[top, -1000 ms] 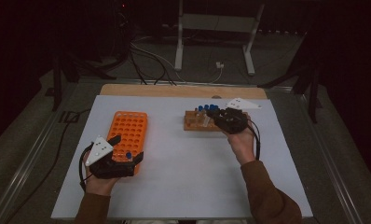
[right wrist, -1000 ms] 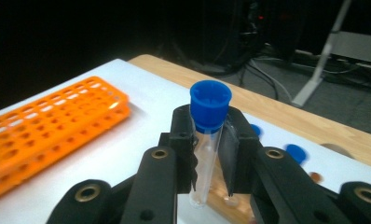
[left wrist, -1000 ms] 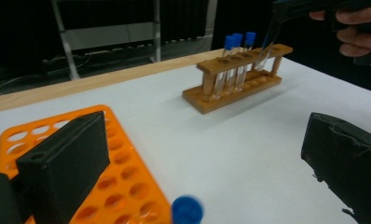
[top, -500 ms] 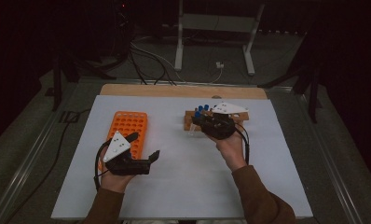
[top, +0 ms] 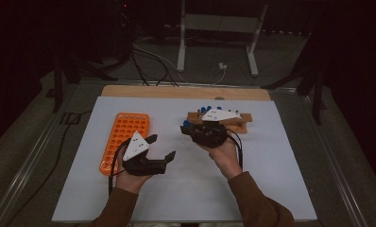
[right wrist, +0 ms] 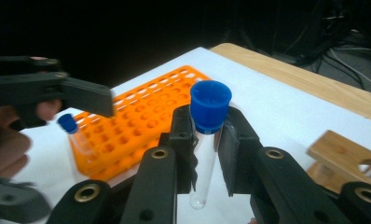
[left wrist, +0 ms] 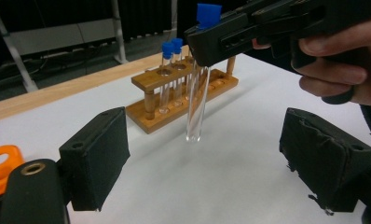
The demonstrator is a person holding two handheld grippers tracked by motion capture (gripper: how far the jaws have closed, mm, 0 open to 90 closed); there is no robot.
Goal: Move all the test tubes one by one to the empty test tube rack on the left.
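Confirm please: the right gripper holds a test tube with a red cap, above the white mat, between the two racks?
Not quite. The cap is blue, not red, as the right gripper view shows. The rest holds: the right gripper grips the test tube above the white mat, between the orange rack and wooden rack.

Lab bench: test-tube racks (top: 124, 137)

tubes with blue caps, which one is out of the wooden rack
The tube clamped just under its cap in the right gripper, hanging upright above the table. The other tubes stand in the wooden rack behind it.
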